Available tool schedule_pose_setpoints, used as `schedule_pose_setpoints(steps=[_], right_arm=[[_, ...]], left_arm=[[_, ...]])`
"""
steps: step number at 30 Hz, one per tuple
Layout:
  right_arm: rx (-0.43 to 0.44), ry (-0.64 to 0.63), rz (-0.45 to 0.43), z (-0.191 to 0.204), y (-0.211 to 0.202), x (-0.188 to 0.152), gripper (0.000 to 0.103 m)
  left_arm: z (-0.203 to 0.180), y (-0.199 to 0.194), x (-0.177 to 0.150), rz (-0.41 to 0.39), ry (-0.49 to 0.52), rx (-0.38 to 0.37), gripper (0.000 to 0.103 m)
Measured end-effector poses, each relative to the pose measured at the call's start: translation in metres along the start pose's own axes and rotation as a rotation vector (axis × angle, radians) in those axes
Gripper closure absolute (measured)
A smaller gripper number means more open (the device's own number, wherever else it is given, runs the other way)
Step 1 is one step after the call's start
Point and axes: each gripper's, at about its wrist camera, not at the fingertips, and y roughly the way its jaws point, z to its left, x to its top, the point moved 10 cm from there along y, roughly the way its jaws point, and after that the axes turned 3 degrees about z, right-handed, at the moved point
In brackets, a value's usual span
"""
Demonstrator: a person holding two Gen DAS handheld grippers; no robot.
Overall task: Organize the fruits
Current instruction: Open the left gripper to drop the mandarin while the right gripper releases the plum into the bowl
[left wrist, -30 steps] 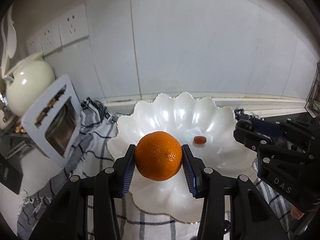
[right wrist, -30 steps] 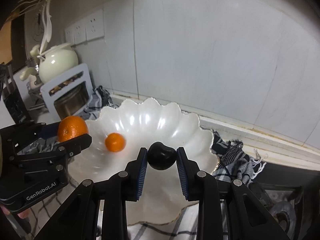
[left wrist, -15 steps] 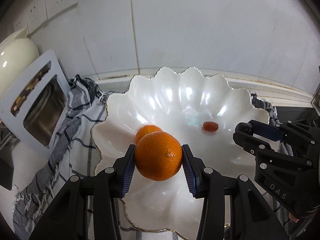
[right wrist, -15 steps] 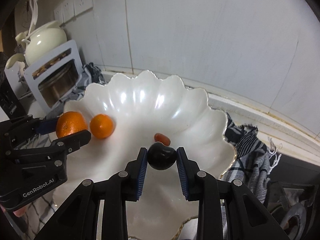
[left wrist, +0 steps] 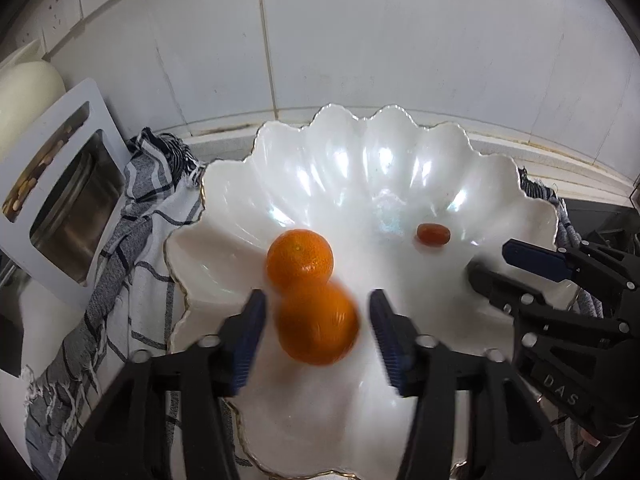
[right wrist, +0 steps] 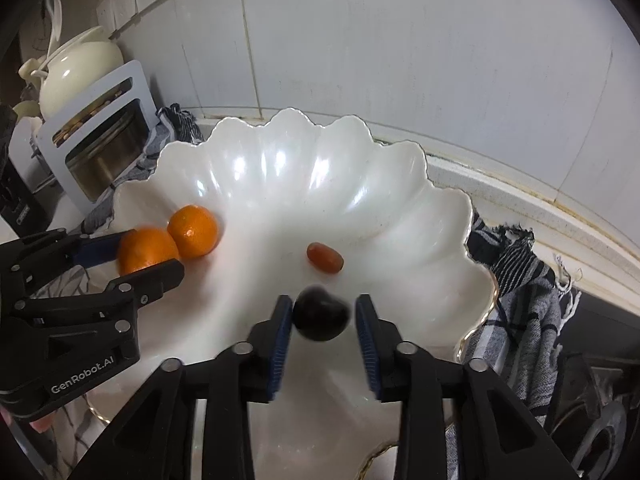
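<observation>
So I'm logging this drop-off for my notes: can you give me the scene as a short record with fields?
bowl: white scalloped ceramic bowl with a gold rim, on a checked cloth
left claw: jaws just opened, clear of the blurred round orange mandarin between them
right claw: jaws just opened; dark round plum-like fruit between them, gap on its right side
already in bowl: second orange mandarin, small oval red fruit

Checked cloth (left wrist: 132, 248) — scalloped bowl (left wrist: 360, 168) atop
</observation>
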Motion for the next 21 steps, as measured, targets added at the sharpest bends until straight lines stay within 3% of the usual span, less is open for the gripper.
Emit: schedule_pose_setpoints(steps=[8, 21], right_arm=[[-0.018, 0.009, -0.035, -0.003, -0.019, -0.004, 0.058], [-0.028, 0.017, -0.152, 0.004, -0.082, -0.007, 0.058]], left_arm=[[0.004, -0.024, 0.005, -0.057, 0.024, 0.073, 0.034], [0.002, -0.091, 0.0, -0.182, 0.041, 0.111, 0.023]])
